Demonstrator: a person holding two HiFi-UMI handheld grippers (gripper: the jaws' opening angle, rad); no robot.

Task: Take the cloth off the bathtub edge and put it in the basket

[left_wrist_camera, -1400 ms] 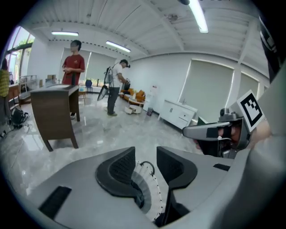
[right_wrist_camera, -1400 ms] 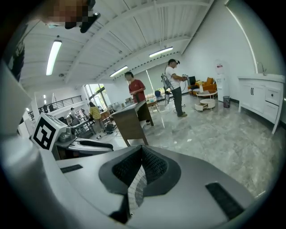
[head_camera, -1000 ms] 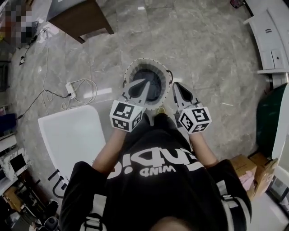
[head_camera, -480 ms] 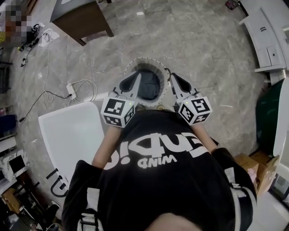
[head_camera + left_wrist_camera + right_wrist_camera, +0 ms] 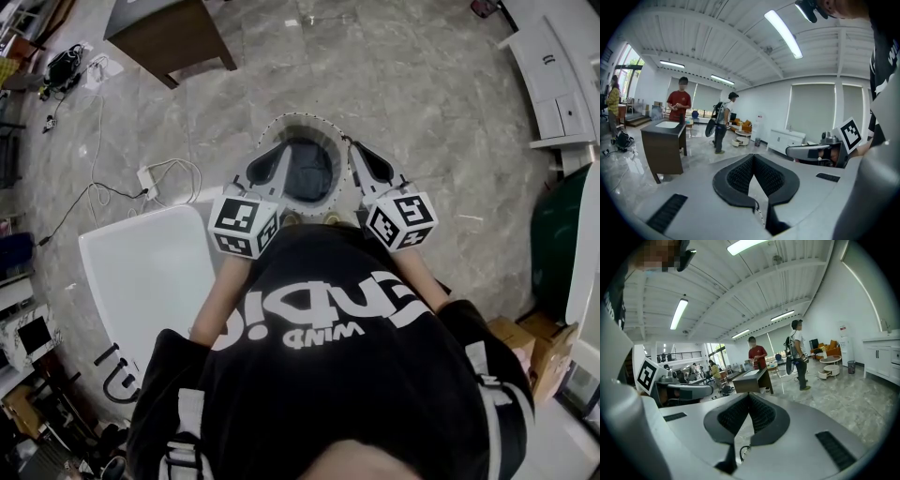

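The left gripper (image 5: 752, 158) has its jaws pressed together with nothing between them. The right gripper (image 5: 749, 396) is the same, closed and empty. Both are held side by side over the near rim of the round basket (image 5: 305, 122), which stands on the floor (image 5: 422, 84) just in front of the person. The cloth (image 5: 309, 173) seems to lie inside the basket as a dark grey mass, but the grippers cover its sides and I cannot tell for sure. The floor is grey polished stone, in a large bright room with a white ribbed ceiling (image 5: 717, 42) and long lamps (image 5: 783, 33). At the near left, just beside the basket, stands the white bathtub (image 5: 150, 272). A power strip (image 5: 148, 180) with white cables lies on the floor beyond the tub, and a dark wooden table (image 5: 169, 37) stands at the far left. White cabinets (image 5: 553, 75) are at the far right. In the gripper views a person in a red shirt (image 5: 679, 105) and a person with a backpack (image 5: 723, 124) stand far off. The black shirt (image 5: 328, 375) hides the near floor. A dark green thing (image 5: 562, 244) is cut off at the right edge, and I cannot name it.
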